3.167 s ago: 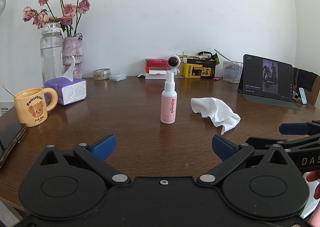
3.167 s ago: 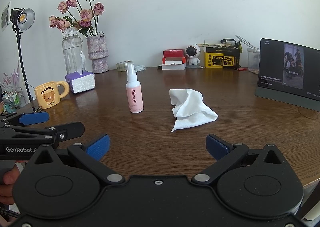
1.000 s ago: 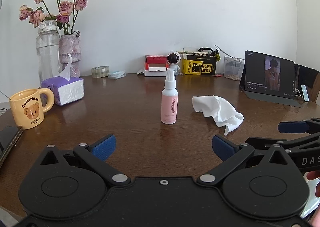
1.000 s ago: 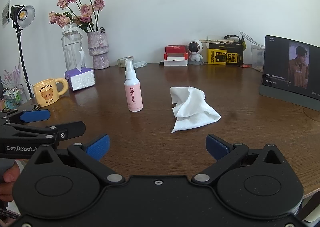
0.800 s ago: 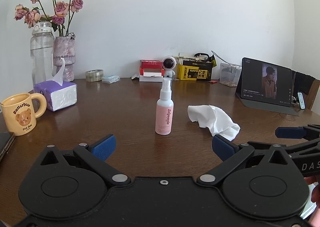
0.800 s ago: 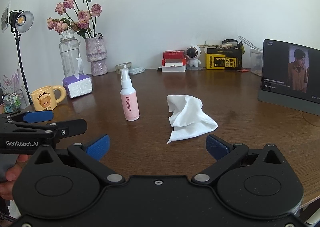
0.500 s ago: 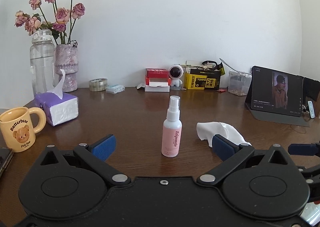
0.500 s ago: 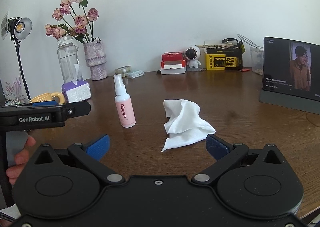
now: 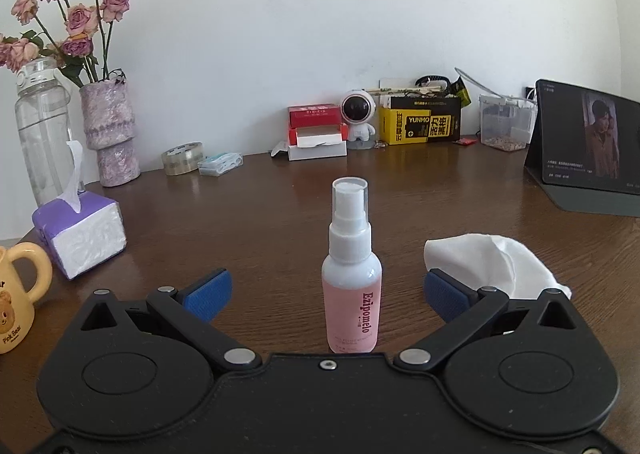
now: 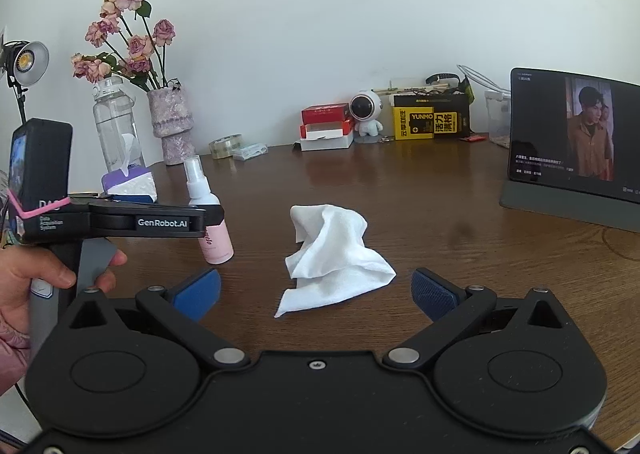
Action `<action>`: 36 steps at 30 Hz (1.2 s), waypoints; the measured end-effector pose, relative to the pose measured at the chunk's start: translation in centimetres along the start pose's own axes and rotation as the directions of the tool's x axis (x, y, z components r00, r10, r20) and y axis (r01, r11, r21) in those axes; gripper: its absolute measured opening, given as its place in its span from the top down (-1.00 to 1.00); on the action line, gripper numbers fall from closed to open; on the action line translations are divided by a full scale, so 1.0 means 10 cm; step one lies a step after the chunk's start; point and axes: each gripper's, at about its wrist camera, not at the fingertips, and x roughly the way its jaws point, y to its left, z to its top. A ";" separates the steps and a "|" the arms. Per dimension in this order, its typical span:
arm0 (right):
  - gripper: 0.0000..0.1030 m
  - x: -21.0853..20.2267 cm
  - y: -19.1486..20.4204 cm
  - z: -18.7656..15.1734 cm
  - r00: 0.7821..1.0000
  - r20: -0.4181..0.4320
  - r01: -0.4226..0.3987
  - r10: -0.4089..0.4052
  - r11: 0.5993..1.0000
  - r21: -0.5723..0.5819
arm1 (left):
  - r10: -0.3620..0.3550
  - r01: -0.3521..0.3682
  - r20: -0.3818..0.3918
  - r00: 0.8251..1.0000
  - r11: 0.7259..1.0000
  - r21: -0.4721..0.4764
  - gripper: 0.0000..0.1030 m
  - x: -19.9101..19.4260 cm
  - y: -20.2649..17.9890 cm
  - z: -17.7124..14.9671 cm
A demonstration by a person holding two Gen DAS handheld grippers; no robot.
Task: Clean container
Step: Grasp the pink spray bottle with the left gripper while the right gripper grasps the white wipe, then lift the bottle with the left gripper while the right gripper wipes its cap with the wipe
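Observation:
A pink spray bottle (image 9: 352,294) with a white pump and clear cap stands upright on the brown wooden table (image 9: 280,206). My left gripper (image 9: 326,294) is open, its blue pads on either side of the bottle and apart from it. A crumpled white cloth (image 10: 332,250) lies on the table, right in front of my right gripper (image 10: 316,292), which is open and holds nothing. In the right wrist view the left gripper body (image 10: 120,220) covers part of the bottle (image 10: 208,214), and a hand (image 10: 36,278) grips its handle. The cloth (image 9: 492,266) sits behind the left gripper's right pad.
At the left stand a yellow bear mug (image 9: 16,294), a purple tissue box (image 9: 80,238), a clear water bottle (image 9: 40,130) and a vase of roses (image 9: 108,130). Boxes, tape and an astronaut figure (image 9: 358,114) line the back wall. A tablet (image 10: 576,138) stands at the right.
My left gripper has moved forward and lower, so the spray bottle now stands between its open fingers. My right gripper has come closer to the cloth. Both stayed open.

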 end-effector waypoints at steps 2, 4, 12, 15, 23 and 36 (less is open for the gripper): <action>-0.90 0.03 -0.03 0.01 1.000 0.000 0.005 -0.005 1.000 0.000 | -0.002 0.002 -0.010 1.000 1.000 0.001 -0.96 0.08 -0.02 -0.02; -0.84 0.07 -0.05 0.02 1.000 -0.004 0.007 -0.007 1.000 0.005 | 0.000 0.000 -0.014 1.000 1.000 0.003 -0.89 0.16 -0.03 -0.03; -0.60 0.22 -0.12 0.05 1.000 -0.021 0.002 -0.002 1.000 -0.008 | -0.049 0.048 -0.058 0.997 0.999 -0.019 0.15 0.34 -0.01 -0.07; -0.40 0.34 -0.16 0.13 0.999 -0.035 -0.018 0.018 1.000 -0.014 | -0.079 0.076 -0.081 0.994 0.996 -0.043 0.35 0.36 0.03 -0.06; -0.39 0.99 -0.25 0.45 0.990 -0.139 -0.027 0.020 0.998 -0.051 | -0.179 0.175 -0.022 0.984 0.976 -0.131 0.35 0.03 0.26 -0.08; 0.86 1.21 -0.20 0.44 0.952 -0.271 -0.136 0.141 0.990 0.034 | -0.333 0.349 0.126 0.934 0.927 -0.137 0.35 -0.71 0.46 -0.16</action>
